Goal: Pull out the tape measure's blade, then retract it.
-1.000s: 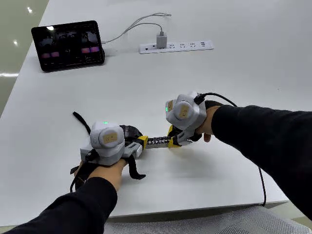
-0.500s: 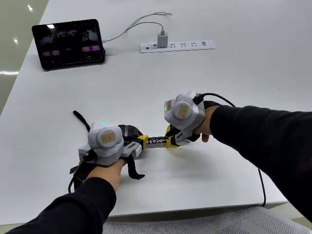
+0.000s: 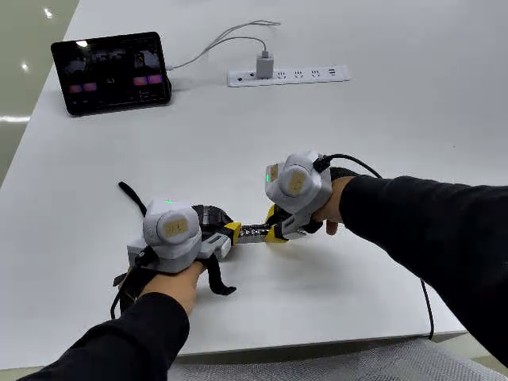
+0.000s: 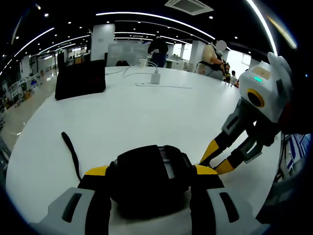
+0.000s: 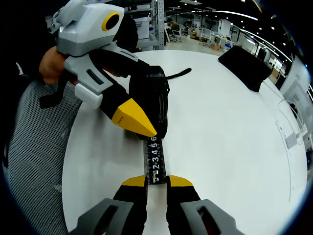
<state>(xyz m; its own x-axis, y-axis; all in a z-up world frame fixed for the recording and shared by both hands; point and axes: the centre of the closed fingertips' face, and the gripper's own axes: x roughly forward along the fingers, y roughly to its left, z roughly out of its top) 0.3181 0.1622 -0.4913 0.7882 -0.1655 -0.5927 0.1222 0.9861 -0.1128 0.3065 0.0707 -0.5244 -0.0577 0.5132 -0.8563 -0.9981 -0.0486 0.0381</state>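
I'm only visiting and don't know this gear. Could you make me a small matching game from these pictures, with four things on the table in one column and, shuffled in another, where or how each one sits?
Things:
1. tape measure case
2. blade
3. tablet
4. power strip

Places or states:
A. far left on the table, screen lit
B. clamped between the left gripper's jaws
C. far side of the table, with a white charger plugged in
D. a short stretch drawn out, its end pinched by the right gripper

Pairs: 1-B, 2-D, 3-A, 4-C.
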